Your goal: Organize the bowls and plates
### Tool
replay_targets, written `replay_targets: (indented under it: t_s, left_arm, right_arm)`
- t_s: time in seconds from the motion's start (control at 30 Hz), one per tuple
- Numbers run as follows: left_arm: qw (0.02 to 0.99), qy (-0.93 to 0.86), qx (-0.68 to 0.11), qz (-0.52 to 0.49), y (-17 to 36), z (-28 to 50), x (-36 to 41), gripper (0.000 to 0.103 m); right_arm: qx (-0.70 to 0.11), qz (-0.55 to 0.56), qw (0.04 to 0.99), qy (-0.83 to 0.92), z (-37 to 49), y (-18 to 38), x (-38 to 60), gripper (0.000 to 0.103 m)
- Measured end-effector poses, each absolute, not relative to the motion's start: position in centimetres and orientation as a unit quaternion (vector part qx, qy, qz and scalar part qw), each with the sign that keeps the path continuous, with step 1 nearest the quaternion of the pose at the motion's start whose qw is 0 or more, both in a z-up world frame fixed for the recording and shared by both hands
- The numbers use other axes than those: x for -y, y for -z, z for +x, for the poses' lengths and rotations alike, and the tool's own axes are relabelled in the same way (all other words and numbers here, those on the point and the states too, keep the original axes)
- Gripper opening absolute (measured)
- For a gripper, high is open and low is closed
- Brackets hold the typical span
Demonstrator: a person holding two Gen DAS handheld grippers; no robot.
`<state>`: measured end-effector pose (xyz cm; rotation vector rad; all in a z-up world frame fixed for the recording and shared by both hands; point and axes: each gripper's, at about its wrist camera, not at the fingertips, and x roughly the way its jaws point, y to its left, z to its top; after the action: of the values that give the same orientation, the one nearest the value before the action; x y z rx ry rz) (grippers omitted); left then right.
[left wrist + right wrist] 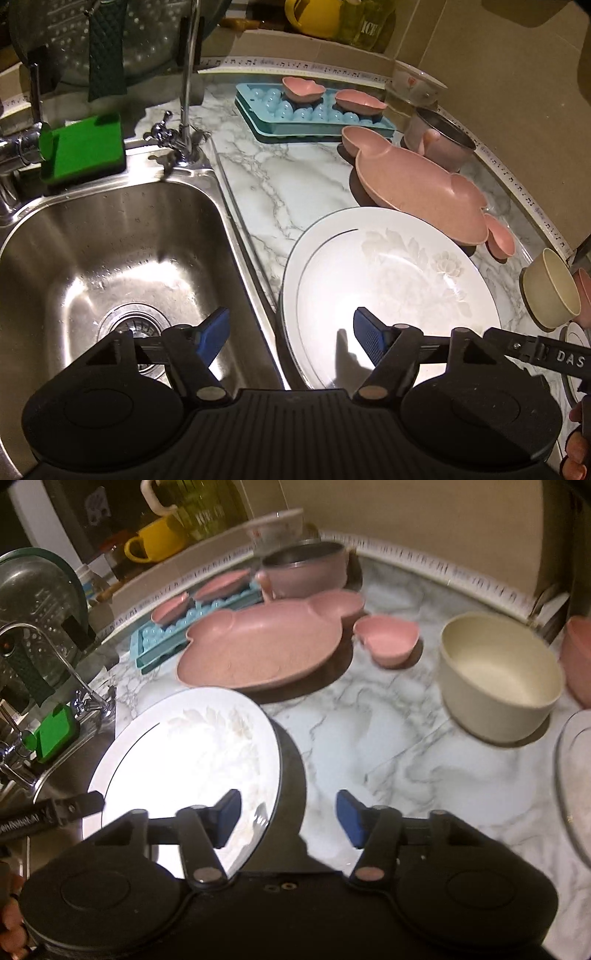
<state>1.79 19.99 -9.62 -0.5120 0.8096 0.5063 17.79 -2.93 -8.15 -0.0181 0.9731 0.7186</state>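
Observation:
A large white plate with a faint flower print lies on the marble counter beside the sink; it also shows in the right wrist view. My left gripper is open above the plate's left rim and the sink edge, holding nothing. My right gripper is open above the plate's right rim, empty. A pink mouse-shaped plate lies behind it. A cream bowl stands to the right. A small pink bowl sits by the mouse plate. Two small pink dishes rest on a blue ice tray.
The steel sink with tap and green sponge is on the left. A pink steel-lined pot and a flowered bowl stand at the back. A glass dish's rim and another pink bowl are at the right.

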Motion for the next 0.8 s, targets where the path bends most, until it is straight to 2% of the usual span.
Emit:
replay_targets:
  t_s: [0.17, 0.2, 0.27, 0.33, 0.5, 0.6, 0.8]
  left_arm:
    - [0.850, -0.241, -0.395, -0.253, 10.3, 2.2, -20.3, 0.072]
    - [0.848, -0.241, -0.397, -0.256, 10.4, 2.3, -20.4, 0.064]
    - [0.845, -0.235, -0.401, -0.266, 10.6, 2.3, -20.6, 0.057]
    - [0.844, -0.234, -0.402, -0.268, 10.7, 2.4, -20.6, 0.045]
    - [0.840, -0.224, -0.405, -0.284, 11.0, 2.7, -20.6, 0.030]
    - [0.837, -0.226, -0.407, -0.288, 11.1, 2.8, -20.7, 0.021]
    - [0.835, -0.222, -0.412, -0.288, 10.8, 2.6, -20.2, 0.017]
  right_arm:
    - [-0.477, 0.007, 0.808, -0.346, 18.2, 8.6, 2.4, 0.037]
    - [-0.480, 0.007, 0.805, -0.347, 18.3, 8.6, 2.3, 0.036]
    - [-0.487, 0.009, 0.801, -0.349, 18.5, 8.8, 2.1, 0.030]
    - [-0.493, 0.016, 0.796, -0.351, 18.7, 8.9, 2.0, 0.027]
    - [-0.497, 0.020, 0.791, -0.355, 18.8, 8.9, 1.9, 0.020]
    - [-0.502, 0.020, 0.789, -0.355, 18.9, 9.2, 1.8, 0.010]
    - [-0.506, 0.028, 0.784, -0.358, 19.0, 9.3, 2.2, 0.009]
